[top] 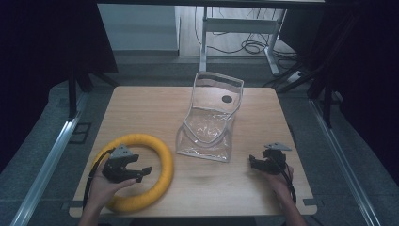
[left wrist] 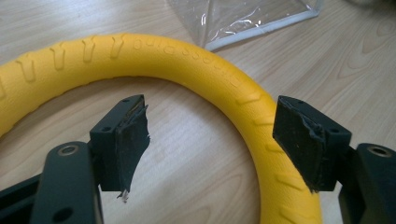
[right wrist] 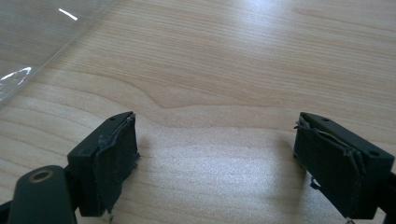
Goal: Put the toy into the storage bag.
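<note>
Jaws on your left gripper [top: 139,175] are wide apart over the hole of the big yellow foam ring [top: 162,157] lying flat on the wooden table [top: 263,113]. Its rim sits just ahead. Your right gripper [top: 254,162], jaws apart too, is far from it.

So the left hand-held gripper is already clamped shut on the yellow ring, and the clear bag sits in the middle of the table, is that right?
Not quite. The left hand-held gripper is open, not clamped: the left gripper view shows its jaws wide apart, with the yellow ring curving past them ungripped. The rest holds: the clear bag sits in the middle of the table.
</note>
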Demonstrator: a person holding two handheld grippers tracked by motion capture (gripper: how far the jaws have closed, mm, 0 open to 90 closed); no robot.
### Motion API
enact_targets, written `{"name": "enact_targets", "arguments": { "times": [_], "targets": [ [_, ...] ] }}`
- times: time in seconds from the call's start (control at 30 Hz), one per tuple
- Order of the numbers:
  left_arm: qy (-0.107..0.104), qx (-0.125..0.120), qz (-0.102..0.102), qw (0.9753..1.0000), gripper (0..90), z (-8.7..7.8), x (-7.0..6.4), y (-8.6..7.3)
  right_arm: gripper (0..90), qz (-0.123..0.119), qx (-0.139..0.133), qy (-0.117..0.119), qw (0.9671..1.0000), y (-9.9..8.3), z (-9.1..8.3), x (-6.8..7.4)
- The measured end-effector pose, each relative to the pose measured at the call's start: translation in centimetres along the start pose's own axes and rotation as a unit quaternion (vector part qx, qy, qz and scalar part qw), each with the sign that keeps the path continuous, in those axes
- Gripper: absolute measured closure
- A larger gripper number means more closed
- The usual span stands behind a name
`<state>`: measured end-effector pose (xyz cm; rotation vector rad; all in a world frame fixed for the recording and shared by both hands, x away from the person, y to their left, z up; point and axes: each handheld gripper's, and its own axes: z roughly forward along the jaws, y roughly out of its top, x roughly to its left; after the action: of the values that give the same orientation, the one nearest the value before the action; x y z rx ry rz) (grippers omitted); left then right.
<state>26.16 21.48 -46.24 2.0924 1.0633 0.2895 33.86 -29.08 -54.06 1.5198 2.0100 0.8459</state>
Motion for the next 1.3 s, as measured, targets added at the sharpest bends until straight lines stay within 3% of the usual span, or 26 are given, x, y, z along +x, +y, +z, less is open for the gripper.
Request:
{"name": "enact_targets", "arguments": {
  "times": [0.1,0.17,0.3,0.37,0.4,0.43,0.53,0.57,0.63,0.67,0.7,0.73,0.8,0.83,0.87,0.97,1.1,1.3],
  "targets": [
    [-0.016,0.001,0.001,0.9999,27.2,-1.1,-0.4,-0.2,14.1,-0.006,-0.001,0.007,1.0000,0.1,0.1,-0.1],
    [-0.038,0.017,0.006,0.9991,27.2,-1.6,-0.8,-0.3,14.5,-0.008,0.000,0.008,0.9999,0.2,0.2,-0.1],
    [-0.042,0.043,0.009,0.9981,28.9,-1.3,-1.2,-0.4,15.3,-0.008,-0.002,0.010,0.9999,0.1,0.1,-0.1],
    [-0.047,0.062,0.015,0.9969,29.5,-0.9,-1.7,-0.5,15.3,-0.008,-0.002,0.010,0.9999,0.1,0.1,-0.1],
    [-0.043,0.084,0.025,0.9953,29.8,-0.4,-2.3,-0.7,15.3,-0.008,-0.002,0.010,0.9999,0.1,0.1,-0.1],
    [-0.043,0.084,0.025,0.9953,30.2,-0.4,-2.3,-0.7,15.3,-0.008,-0.002,0.010,0.9999,0.1,0.1,-0.1],
    [-0.040,0.123,0.045,0.9906,31.3,0.9,-3.6,-1.3,15.3,-0.008,-0.002,0.011,0.9999,0.1,0.1,-0.1],
    [-0.040,0.123,0.045,0.9906,31.4,0.9,-3.6,-1.3,15.3,-0.008,-0.002,0.011,0.9999,0.1,0.1,-0.1],
    [-0.038,0.151,0.064,0.9857,32.2,1.9,-4.3,-1.6,15.3,-0.008,-0.002,0.011,0.9999,0.1,0.1,-0.1],
    [-0.038,0.151,0.064,0.9857,32.4,1.9,-4.3,-1.6,15.3,-0.008,-0.002,0.011,0.9999,0.1,0.1,-0.1],
    [-0.044,0.170,0.078,0.9814,32.6,2.3,-4.6,-1.7,15.4,-0.008,-0.002,0.011,0.9999,0.1,0.1,-0.1],
    [-0.044,0.170,0.078,0.9814,33.2,2.3,-4.6,-1.7,15.4,-0.008,-0.002,0.011,0.9999,0.1,0.1,-0.1],
    [-0.048,0.188,0.089,0.9770,33.8,2.6,-4.9,-1.7,15.5,-0.008,-0.002,0.011,0.9999,0.1,0.1,-0.1],
    [-0.052,0.204,0.094,0.9730,35.0,2.8,-5.1,-1.9,15.5,-0.008,-0.002,0.010,0.9999,0.1,0.1,-0.2],
    [-0.052,0.204,0.094,0.9730,35.8,2.8,-5.1,-1.9,15.5,-0.008,-0.002,0.011,0.9999,0.1,0.1,-0.2],
    [-0.044,0.230,0.102,0.9668,37.7,3.6,-5.4,-2.3,15.5,-0.008,-0.002,0.010,0.9999,0.1,0.1,-0.2],
    [-0.029,0.237,0.101,0.9659,44.5,4.0,-5.5,-2.3,15.6,-0.008,-0.002,0.010,0.9999,0.1,0.1,-0.2],
    [-0.024,0.247,0.093,0.9642,49.4,4.6,-5.8,-2.0,15.8,-0.007,-0.002,0.010,0.9999,0.1,0.1,-0.2]
  ]
}}
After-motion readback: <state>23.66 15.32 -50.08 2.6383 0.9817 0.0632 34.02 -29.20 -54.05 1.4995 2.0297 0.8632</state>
